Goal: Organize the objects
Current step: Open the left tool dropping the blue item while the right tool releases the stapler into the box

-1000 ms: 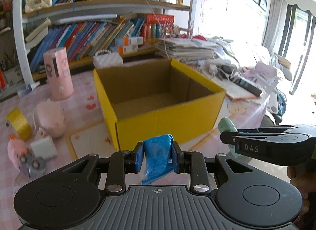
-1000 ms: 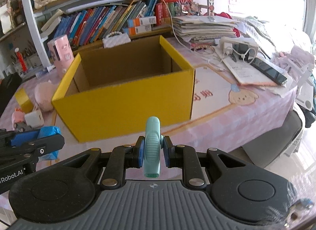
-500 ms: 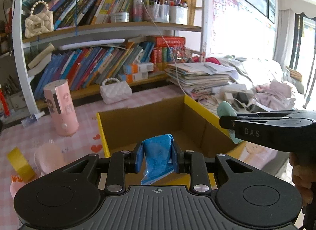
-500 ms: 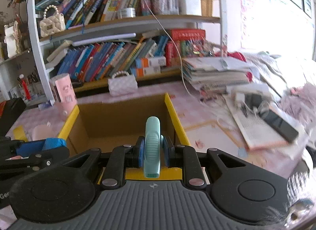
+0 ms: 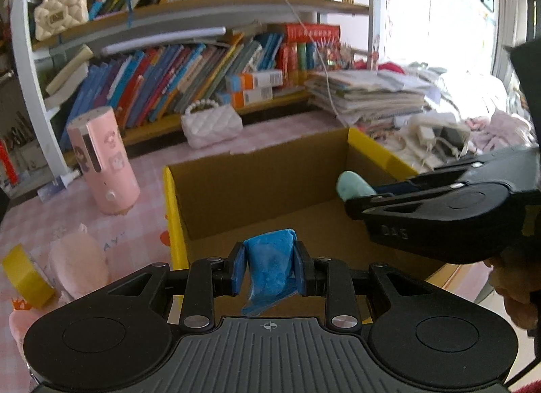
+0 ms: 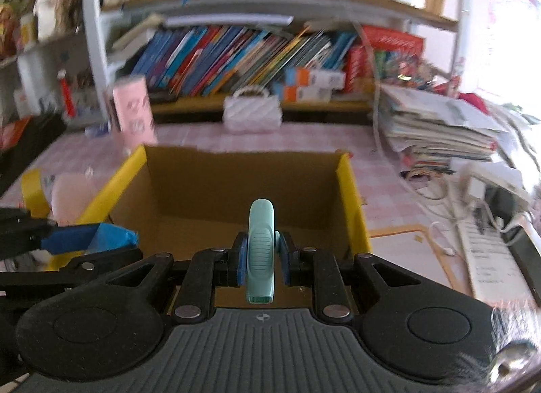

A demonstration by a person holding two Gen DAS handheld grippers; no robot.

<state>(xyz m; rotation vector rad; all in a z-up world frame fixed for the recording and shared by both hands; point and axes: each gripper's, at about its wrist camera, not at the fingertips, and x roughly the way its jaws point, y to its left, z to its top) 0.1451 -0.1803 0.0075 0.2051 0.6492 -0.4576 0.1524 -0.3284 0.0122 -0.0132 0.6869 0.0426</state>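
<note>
An open yellow cardboard box (image 5: 174,210) (image 6: 353,190) stands on the pink checked table, its brown inside bare. My left gripper (image 5: 269,271) is shut on a crumpled blue packet (image 5: 268,266) and hangs over the box's near edge. My right gripper (image 6: 260,259) is shut on a slim mint-green gadget (image 6: 260,251), held upright over the box opening. In the left wrist view the right gripper (image 5: 355,190) reaches in from the right, with the mint gadget's (image 5: 353,185) tip showing. The blue packet (image 6: 101,237) appears at the left of the right wrist view.
Left of the box stand a pink cylinder (image 5: 101,163), a pink plush toy (image 5: 79,264) and a yellow tape roll (image 5: 25,274). A white quilted purse (image 5: 211,124) sits behind. A paper stack (image 5: 368,92), cables and a charger (image 6: 480,187) crowd the right. Bookshelves line the back.
Both grippers have moved forward from in front of the box's yellow front wall to over its opening, each still holding its object. The right gripper's view has swung left.
</note>
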